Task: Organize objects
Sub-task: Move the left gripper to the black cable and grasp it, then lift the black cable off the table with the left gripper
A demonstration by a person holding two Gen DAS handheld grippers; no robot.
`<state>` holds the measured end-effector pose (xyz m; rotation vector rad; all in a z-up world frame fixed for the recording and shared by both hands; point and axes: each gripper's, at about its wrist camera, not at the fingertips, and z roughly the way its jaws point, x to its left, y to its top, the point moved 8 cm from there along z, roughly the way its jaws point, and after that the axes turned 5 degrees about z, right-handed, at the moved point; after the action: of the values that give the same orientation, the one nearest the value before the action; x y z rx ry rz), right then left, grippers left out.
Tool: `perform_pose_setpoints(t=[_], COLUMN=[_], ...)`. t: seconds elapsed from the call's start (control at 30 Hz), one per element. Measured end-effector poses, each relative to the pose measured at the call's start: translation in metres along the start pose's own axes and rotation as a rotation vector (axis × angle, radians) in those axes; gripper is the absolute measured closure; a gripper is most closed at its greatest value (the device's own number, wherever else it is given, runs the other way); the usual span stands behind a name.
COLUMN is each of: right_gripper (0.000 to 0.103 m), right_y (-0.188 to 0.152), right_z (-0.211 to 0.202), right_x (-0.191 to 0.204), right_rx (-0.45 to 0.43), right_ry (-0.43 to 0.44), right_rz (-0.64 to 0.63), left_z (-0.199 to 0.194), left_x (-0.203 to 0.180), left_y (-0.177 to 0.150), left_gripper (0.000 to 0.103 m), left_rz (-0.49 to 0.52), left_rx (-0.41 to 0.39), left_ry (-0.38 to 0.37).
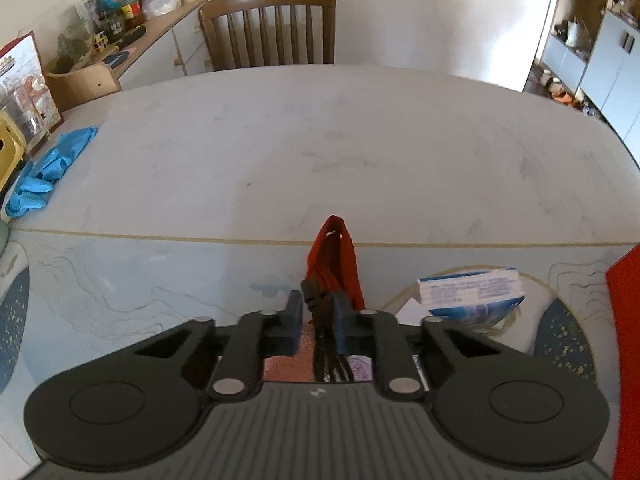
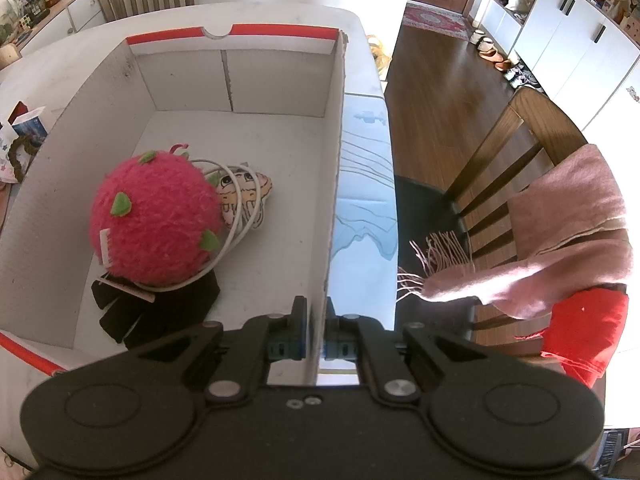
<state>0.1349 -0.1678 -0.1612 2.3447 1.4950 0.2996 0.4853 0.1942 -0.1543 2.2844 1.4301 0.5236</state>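
Left wrist view, from the left: blue gloves (image 1: 48,168) lie crumpled at the far left edge of the pale table (image 1: 320,128), well apart from everything else. A wooden chair (image 1: 272,26) stands behind the table's far edge. At centre the left gripper (image 1: 318,304) has its jaws drawn in narrow on a black cord (image 1: 314,300) that runs between the fingers; an orange-red strap (image 1: 336,256) sticks up just past the fingertips, touching the cord area. Whether strap and cord are one item I cannot tell. Right of the gripper a blue-and-white packet (image 1: 472,290) lies on the table, near but apart.

Right wrist view, from the left: a white cardboard box (image 2: 240,76) with red trim sits open on the table. Inside it, a pink fuzzy ball (image 2: 154,216) with green spots rests on black gloves (image 2: 160,312); a white cable (image 2: 236,216) loops round a small cartoon plush (image 2: 246,196) just beside the ball. The right gripper (image 2: 317,320) is clamped narrow on the box's right wall, one finger inside, one outside. Further right, a pink scarf (image 2: 560,232) drapes over a dark chair (image 2: 492,148), with a red cloth (image 2: 588,328) hanging below it.
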Motion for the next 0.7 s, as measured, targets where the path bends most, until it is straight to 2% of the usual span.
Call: perform_pose_setpoints(t=[0.37, 0.7], right_gripper=[0.098, 0.099], right_y=[0.002, 0.002], right_z=[-0.001, -0.001], right_x=[0.000, 0.000], right_rx=[-0.011, -0.024], right_ry=[0.008, 0.017], right_rz=[-0.005, -0.016], left_z=[-0.051, -0.111], left_x=[0.000, -0.031], left_y=[-0.002, -0.017], left_gripper=[0.100, 0.101], left_rz=[-0.041, -0.027], left_rx=[-0.066, -0.133], left_ry=[-0.117, -0.247])
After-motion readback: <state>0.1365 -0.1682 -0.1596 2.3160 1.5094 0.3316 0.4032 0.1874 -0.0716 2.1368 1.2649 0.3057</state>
